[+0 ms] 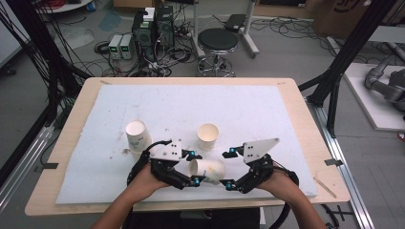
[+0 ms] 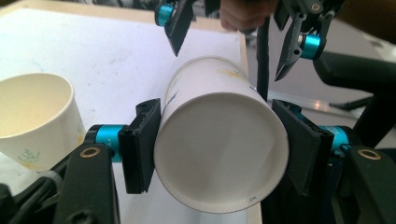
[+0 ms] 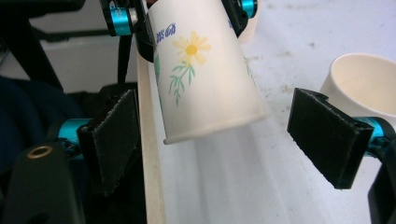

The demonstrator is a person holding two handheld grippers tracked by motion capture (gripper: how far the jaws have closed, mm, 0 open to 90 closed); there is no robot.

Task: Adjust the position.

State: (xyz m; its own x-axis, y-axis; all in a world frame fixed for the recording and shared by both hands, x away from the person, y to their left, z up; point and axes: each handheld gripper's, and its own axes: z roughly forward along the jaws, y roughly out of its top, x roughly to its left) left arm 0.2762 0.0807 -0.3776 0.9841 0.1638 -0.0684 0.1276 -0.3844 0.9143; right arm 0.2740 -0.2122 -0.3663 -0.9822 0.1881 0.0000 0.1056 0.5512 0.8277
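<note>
Three paper cups are in play, and the one that matters is the flowered cup (image 1: 207, 170), lying on its side in the lower middle of the high view, pinched near its base end between the pads of the left gripper (image 1: 195, 168). In the left gripper view, that cup's base (image 2: 219, 151) faces the camera and both jaws press its wall from either side. The right gripper (image 1: 227, 168) sits just right of it with its jaws spread wide; in the right gripper view the cup's rim (image 3: 215, 130) hangs between the two pads without touching either.

The step looks like a handover, or a joint move to stand the cup up. To do it well, bring the right jaws in level around the rim end and close gently, since thin paper will buckle under a hard squeeze. Release the left grip only once the right one bears the cup. Mind the two upright cups (image 1: 135, 135) (image 1: 207, 136) standing close behind on the white mat (image 1: 286, 119); swing clear of them
</note>
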